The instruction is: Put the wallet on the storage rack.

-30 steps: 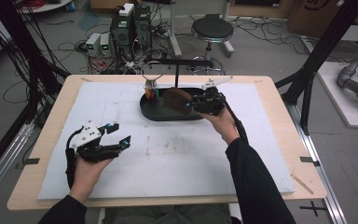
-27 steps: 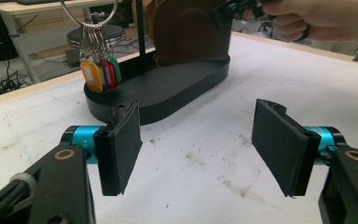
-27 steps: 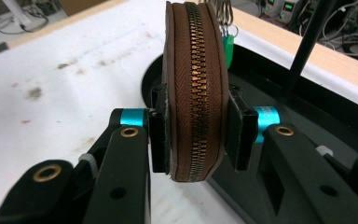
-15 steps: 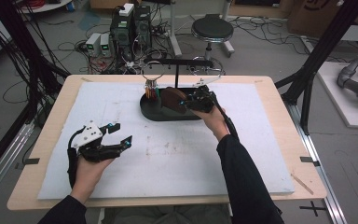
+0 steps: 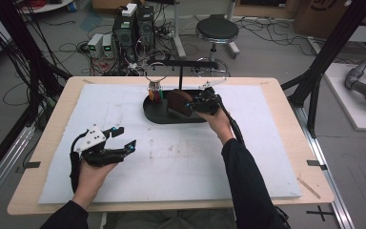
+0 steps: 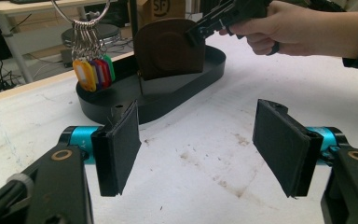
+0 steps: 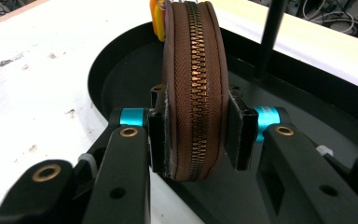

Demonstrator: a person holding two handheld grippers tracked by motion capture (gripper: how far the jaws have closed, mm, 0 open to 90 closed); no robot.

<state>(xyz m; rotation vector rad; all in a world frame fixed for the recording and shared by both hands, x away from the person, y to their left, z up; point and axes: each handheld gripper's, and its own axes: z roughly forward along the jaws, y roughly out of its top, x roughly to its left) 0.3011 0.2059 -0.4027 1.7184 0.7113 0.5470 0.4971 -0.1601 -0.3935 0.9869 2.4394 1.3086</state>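
A brown zipped pouch [image 7: 193, 93] stands on edge over the black oval tray [image 7: 279, 93], zip facing the right gripper view. My right gripper [image 7: 197, 135] is shut on it, one pad pressed on each flat side. From above, the pouch [image 5: 178, 101] sits in the tray's [image 5: 162, 118] middle with the right gripper [image 5: 194, 106] at its right side. A ring of coloured key tags [image 5: 155, 93] hangs at the tray's left end. My left gripper [image 5: 127, 138] rests on the white mat at the near left, and in its own view the left gripper [image 6: 200, 149] is open and empty.
A black T-shaped stand [image 5: 181, 71] rises from the tray's back. The white mat [image 5: 181, 157] covers most of the wooden table [image 5: 310, 143]. Computers, cables and a stool [image 5: 214, 31] lie on the floor beyond the far edge.
My right hand has shifted a little left and lower with the pouch, closer over the tray. The left hand has stayed where it was.
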